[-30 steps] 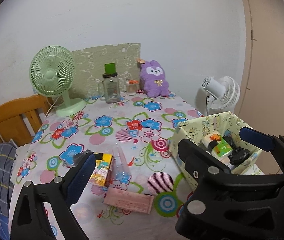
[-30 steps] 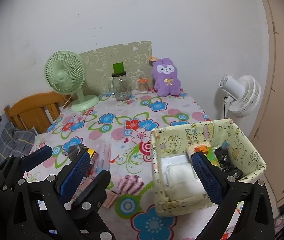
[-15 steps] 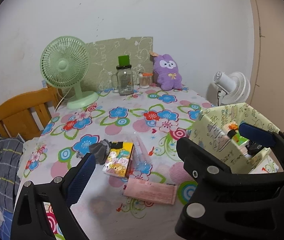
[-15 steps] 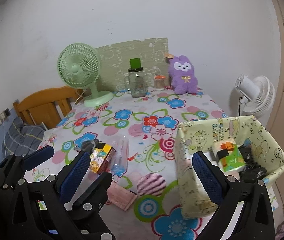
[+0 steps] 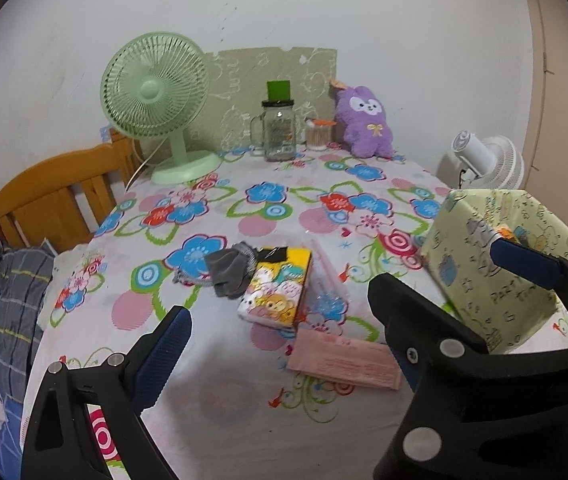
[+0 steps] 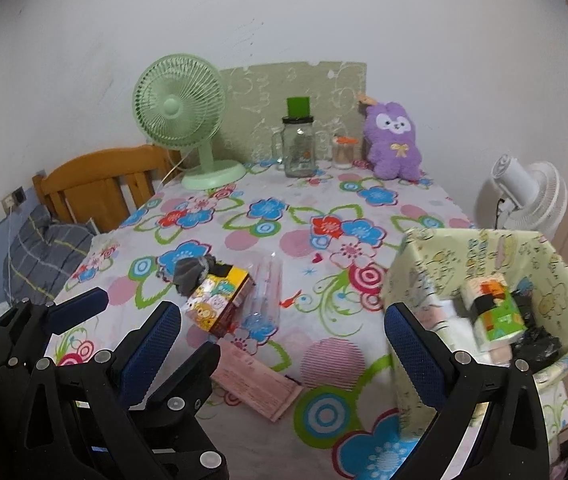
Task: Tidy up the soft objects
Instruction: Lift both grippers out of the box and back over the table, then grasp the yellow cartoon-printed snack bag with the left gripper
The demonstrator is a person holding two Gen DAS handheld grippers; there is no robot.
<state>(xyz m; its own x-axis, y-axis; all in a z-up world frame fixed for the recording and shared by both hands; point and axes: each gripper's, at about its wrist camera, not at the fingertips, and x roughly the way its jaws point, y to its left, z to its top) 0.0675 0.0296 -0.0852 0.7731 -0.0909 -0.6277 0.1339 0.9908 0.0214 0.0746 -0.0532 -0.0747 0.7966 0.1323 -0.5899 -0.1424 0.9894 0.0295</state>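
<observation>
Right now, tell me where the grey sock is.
In both wrist views the grey sock lies on the floral tablecloth, left of centre, touching the far-left corner of the yellow cartoon box, well left of the green fabric bin.

left wrist: faces table point(image 5: 244, 400) from near edge | right wrist: same, rightward

Green desk fan point(image 5: 156, 92), glass mug jar point(image 5: 279, 130) on flowered tablecloth point(image 5: 276, 208); wooden headboard point(image 5: 52, 200), white fan point(image 6: 532, 192) beyond.
</observation>
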